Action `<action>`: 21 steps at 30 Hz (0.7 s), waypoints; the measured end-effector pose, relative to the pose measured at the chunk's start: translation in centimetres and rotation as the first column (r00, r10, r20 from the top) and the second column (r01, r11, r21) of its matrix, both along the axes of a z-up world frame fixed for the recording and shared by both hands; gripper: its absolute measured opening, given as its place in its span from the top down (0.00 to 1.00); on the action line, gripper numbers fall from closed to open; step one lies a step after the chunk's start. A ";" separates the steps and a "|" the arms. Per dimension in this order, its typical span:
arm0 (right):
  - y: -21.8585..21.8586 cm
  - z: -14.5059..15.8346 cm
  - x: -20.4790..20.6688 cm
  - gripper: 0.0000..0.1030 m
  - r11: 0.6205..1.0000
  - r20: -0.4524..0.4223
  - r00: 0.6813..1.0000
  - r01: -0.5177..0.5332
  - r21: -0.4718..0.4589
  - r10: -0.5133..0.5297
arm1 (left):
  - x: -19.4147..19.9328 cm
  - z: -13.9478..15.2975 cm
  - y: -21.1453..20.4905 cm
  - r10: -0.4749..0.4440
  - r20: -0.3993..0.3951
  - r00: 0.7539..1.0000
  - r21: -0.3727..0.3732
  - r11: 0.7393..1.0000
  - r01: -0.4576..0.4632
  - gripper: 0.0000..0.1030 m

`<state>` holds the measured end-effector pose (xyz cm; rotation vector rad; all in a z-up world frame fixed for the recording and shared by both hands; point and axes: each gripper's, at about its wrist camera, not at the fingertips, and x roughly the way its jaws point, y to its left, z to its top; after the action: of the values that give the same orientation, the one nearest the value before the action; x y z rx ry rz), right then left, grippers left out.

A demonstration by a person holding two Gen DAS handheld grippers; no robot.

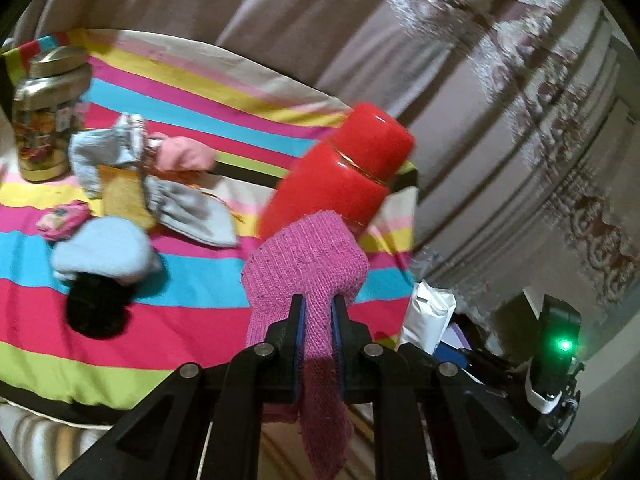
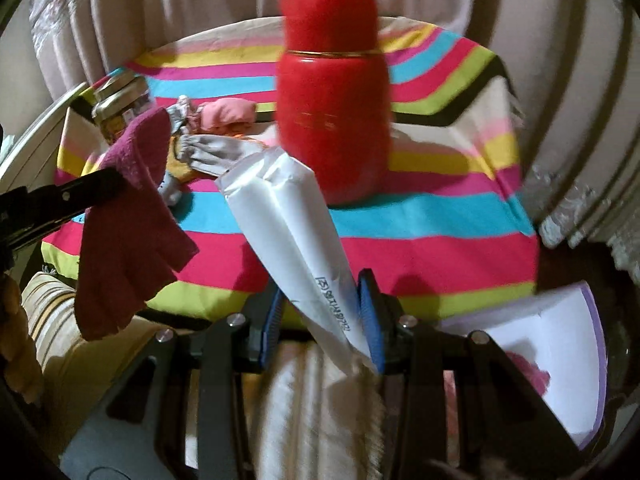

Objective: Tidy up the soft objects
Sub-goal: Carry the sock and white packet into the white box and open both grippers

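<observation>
The striped cloth (image 1: pixel 192 312) covers the work surface and fills the left and centre of both views; it serves as the sorting area. The red flask (image 2: pixel 334 120) stands on it, upper centre in the right wrist view, a rigid item apart from the soft goods.

A loose pile of socks and small garments (image 1: pixel 132 184) lies left of centre in the left wrist view, near the gold-lidded jar (image 1: pixel 44 116) at the upper left. These are judged to be awaiting sorting.

The white pouch (image 2: pixel 296 232) runs diagonally through the centre of the right wrist view. The right gripper (image 2: pixel 320 316) has its jaws clamped on the pouch's lower part, which keeps it clear of the cloth.

The pink knitted sock (image 1: pixel 308 280) sits at lower centre. The left gripper (image 1: pixel 318 320) pinches it near mid-length with jaws nearly together, both ends hanging free.

Only the left wrist view shows the black item (image 1: pixel 96 312) and the green-lit device (image 1: pixel 560 348). Only the right wrist view shows the white sheet (image 2: pixel 560 344) at lower right.
</observation>
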<state>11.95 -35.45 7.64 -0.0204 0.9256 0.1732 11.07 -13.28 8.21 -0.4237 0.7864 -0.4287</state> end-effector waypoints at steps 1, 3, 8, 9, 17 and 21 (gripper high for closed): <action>-0.8 0.1 -0.3 0.61 1.000 0.000 1.000 0.014 0.004 -0.014 | -0.1 0.1 -0.7 -0.016 -0.002 1.000 -0.001 1.000 0.016 0.87; -2.7 0.2 -1.1 0.61 0.999 0.002 0.999 0.049 0.012 -0.049 | -0.1 0.0 -2.0 -0.047 -0.005 0.999 -0.005 0.999 0.047 0.87; -7.4 0.5 -2.9 0.61 0.989 0.008 0.989 0.145 0.018 -0.145 | -0.6 0.2 -5.6 -0.131 -0.017 0.991 -0.010 0.991 0.130 0.87; -8.1 0.6 -3.1 0.61 0.987 0.010 0.987 0.159 0.019 -0.160 | -0.8 0.2 -6.4 -0.150 -0.018 0.989 -0.010 0.989 0.150 0.87; -13.8 1.4 -5.3 0.61 0.962 0.020 0.961 0.274 0.021 -0.274 | -2.0 0.3 -12.1 -0.276 -0.028 0.961 0.001 0.961 0.276 0.87; -16.4 1.4 -6.5 0.61 0.944 0.013 0.945 0.328 0.030 -0.328 | -2.2 0.5 -14.6 -0.323 -0.018 0.946 0.011 0.946 0.323 0.87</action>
<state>5.45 -51.87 9.00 0.1569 0.8953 -0.1243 8.88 -27.88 8.75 -0.2846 0.8769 -0.7264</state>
